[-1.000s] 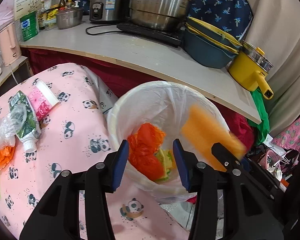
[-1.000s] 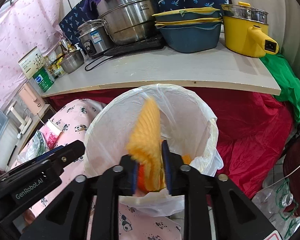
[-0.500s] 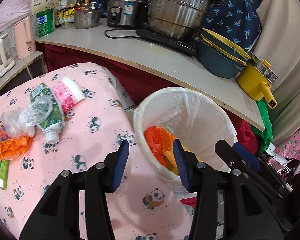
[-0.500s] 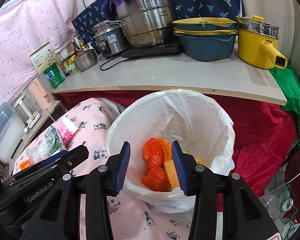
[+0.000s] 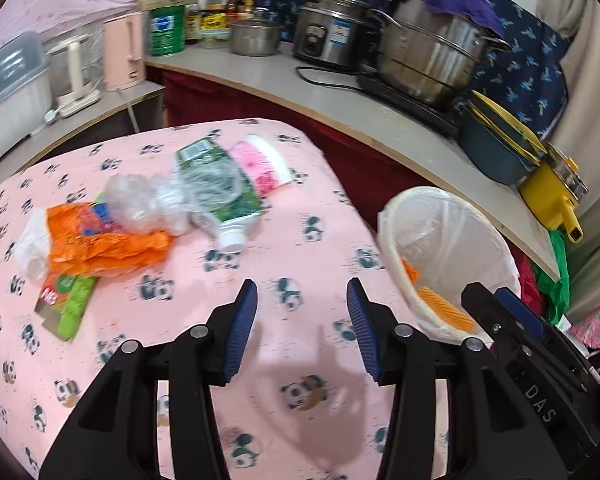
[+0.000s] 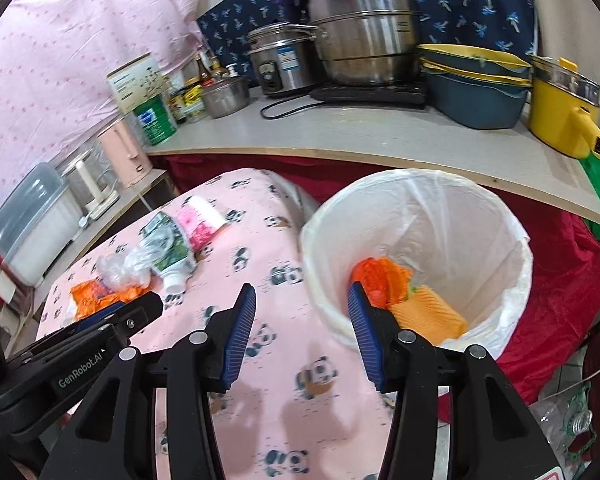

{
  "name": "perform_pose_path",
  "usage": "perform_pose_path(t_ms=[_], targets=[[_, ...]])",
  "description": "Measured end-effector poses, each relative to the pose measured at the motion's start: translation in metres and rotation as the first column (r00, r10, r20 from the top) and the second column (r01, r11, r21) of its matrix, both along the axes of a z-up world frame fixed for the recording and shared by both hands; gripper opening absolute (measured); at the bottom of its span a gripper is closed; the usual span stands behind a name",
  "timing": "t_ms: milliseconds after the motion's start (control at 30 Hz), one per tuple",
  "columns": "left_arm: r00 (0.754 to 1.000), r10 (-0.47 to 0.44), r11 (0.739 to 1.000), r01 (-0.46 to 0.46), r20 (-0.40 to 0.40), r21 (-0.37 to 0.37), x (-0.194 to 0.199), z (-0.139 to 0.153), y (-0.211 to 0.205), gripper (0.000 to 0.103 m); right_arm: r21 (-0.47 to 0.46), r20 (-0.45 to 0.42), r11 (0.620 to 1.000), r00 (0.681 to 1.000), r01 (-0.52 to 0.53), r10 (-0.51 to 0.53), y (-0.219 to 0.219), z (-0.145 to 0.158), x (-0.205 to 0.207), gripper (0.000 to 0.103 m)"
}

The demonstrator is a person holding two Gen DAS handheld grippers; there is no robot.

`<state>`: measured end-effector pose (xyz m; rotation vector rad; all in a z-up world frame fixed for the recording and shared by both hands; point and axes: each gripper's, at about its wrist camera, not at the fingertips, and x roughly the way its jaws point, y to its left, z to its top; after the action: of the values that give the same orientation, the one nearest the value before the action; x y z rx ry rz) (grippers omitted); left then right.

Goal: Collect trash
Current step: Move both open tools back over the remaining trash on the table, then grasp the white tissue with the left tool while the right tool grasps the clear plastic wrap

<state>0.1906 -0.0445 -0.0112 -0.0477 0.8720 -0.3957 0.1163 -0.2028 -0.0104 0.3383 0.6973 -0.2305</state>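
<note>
Two empty grippers, trash pile waiting on table

Left gripper (image 5: 302, 320) has jaws apart, nothing between them, aimed over the pink panda tablecloth (image 5: 188, 320) toward the remaining trash. Right gripper (image 6: 302, 322) jaws are opening, also empty, sitting at the rim of the lined bin (image 6: 516, 264). Bin stands just beside the table edge, likely for short drops; orange wrappers already inside. Left on the table: orange wrapper (image 5: 100, 248), clear plastic (image 5: 140, 204), green pouch (image 5: 216, 192), pink cup (image 5: 260, 160), green packet (image 5: 70, 300).

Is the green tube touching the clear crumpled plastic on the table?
Touching. Left wrist view: clear crumpled plastic lies across the green tube, with no gap visible.
</note>
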Motion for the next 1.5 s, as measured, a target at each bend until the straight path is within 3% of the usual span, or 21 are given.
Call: perform_pose_path(t_ms=[267,400,767,1000,1200,1500], targets=[[0.993,0.117,0.993,-0.117,0.009,0.005,-0.001,0.001,0.067,0.046,-0.015,-0.001,0.995,0.995,-0.1,0.1,0.05,0.006,0.011,0.047],[0.984,0.179,0.984,-0.179,0.01,0.008,0.001,0.0,0.1,0.061,-0.031,-0.002,0.988,0.988,-0.153,0.153,0.079,0.009,0.017,0.047],[0.955,0.296,0.955,-0.295,-0.005,0.036,0.016,-0.017,0.181,0.061,-0.033,-0.032,0.961,0.962,-0.273,0.272,0.143,0.0,0.045,0.048],[0.944,0.327,0.945,-0.327,-0.029,0.028,0.034,-0.027,0.209,0.063,-0.038,-0.044,0.946,0.947,-0.321,0.32,0.179,-0.008,0.076,0.048],[0.935,0.353,0.935,-0.353,-0.018,0.03,0.053,-0.031,0.224,0.08,-0.041,-0.048,0.938,0.939,-0.344,0.342,0.201,-0.014,0.109,0.048],[0.933,0.353,0.936,-0.352,-0.064,0.021,0.081,-0.049,0.237,0.079,-0.061,-0.051,0.933,0.935,-0.354,0.351,0.219,-0.019,0.163,0.048]])
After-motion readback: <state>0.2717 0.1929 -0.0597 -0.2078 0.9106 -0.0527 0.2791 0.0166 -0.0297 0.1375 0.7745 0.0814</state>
